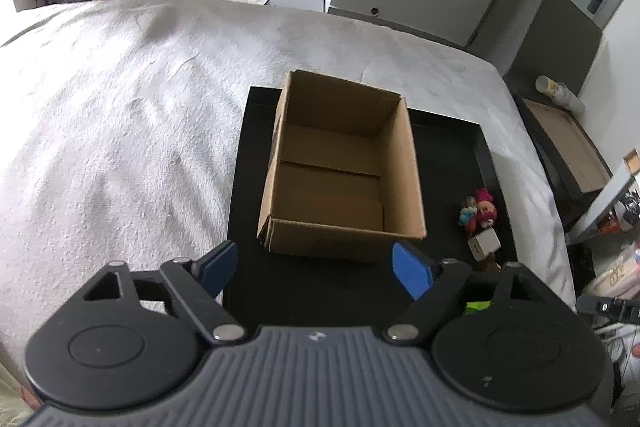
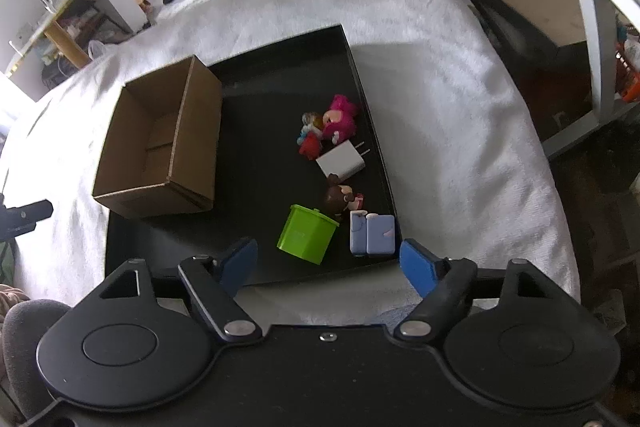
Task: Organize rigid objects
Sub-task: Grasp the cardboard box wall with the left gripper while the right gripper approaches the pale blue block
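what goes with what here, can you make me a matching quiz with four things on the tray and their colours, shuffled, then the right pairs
Things:
1. open box
2. lidded tub
3. wall charger
4. plush toy at the far end of the pile

Colours:
A. white
B. pink
C. brown cardboard
D. lime green

Pairs: 1-C, 2-D, 3-A, 4-B

All four sit on the black tray. Both the left gripper and the right gripper are open and hold nothing.
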`<state>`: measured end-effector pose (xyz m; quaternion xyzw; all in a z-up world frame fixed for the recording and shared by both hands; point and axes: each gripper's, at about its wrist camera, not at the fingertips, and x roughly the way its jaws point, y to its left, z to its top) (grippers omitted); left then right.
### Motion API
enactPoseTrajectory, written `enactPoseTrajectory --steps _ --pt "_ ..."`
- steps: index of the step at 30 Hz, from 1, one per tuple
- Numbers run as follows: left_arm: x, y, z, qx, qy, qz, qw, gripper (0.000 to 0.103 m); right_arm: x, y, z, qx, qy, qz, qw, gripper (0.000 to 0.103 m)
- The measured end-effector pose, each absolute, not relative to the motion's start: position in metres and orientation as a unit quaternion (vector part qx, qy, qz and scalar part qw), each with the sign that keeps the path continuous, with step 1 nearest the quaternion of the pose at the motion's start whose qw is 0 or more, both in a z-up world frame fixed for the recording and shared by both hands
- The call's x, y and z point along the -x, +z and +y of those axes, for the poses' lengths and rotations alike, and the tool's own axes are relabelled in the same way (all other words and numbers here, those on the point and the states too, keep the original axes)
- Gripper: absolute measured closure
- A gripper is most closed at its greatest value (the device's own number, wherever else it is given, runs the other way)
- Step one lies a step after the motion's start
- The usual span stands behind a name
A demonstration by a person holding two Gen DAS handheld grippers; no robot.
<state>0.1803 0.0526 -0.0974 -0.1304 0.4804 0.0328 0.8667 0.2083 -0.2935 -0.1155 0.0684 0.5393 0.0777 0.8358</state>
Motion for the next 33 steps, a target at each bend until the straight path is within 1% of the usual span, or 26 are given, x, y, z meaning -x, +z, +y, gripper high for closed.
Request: enactPoseTrajectory --steps 2,4,8,13,16,18,20,23,25,30,32,33 --pt "-0.187 -0.103 0.054 0.135 0.034 0.486 0.863 0.027 -0.216 -0.121 -0.294 -0.071 0.075 0.548 0.83 0.028" --pt "-0.195 -0.109 0.057 0.14 0.037 0.492 0.859 0.03 -0.222 -0.127 -0.296 -0.077 0.074 0.557 0.824 0.032" --pt "-0.211 -0.122 0.062 0.154 0.044 0.504 0.849 0.035 -0.236 -0.139 -0.301 -0.087 0.066 0.571 0.813 0.037" --pt "-0.228 -0.138 0.063 0.159 0.047 0.517 0.84 0.042 -0.249 -0.153 -0.307 -0.096 0.05 0.59 0.8 0.039" --pt "-0.238 -0.148 0.066 0.164 0.051 0.525 0.833 0.049 -0.255 -0.161 -0.308 -0.102 0.047 0.599 0.793 0.04" --pt "-0.243 -0.154 0.069 0.17 0.056 0.529 0.829 0.052 -0.26 -0.168 -0.309 -0.108 0.046 0.606 0.787 0.041" --pt "-0.249 -0.16 0.072 0.173 0.066 0.533 0.825 0.057 -0.265 -0.175 -0.311 -0.118 0.044 0.614 0.779 0.045" --pt "-0.256 -0.169 0.078 0.174 0.083 0.539 0.82 0.059 -0.273 -0.185 -0.313 -0.131 0.043 0.625 0.768 0.048" --pt "-0.262 -0.174 0.082 0.173 0.093 0.543 0.816 0.059 -0.276 -0.191 -0.313 -0.135 0.04 0.632 0.762 0.048" --pt "-0.27 -0.185 0.088 0.174 0.099 0.556 0.807 0.071 -0.285 -0.206 -0.318 -0.144 0.027 0.648 0.748 0.048" --pt "-0.273 -0.189 0.09 0.176 0.1 0.562 0.802 0.08 -0.287 -0.212 -0.32 -0.153 0.026 0.654 0.74 0.048" --pt "-0.274 -0.192 0.09 0.177 0.099 0.565 0.8 0.082 -0.288 -0.216 -0.32 -0.156 0.025 0.658 0.737 0.049"
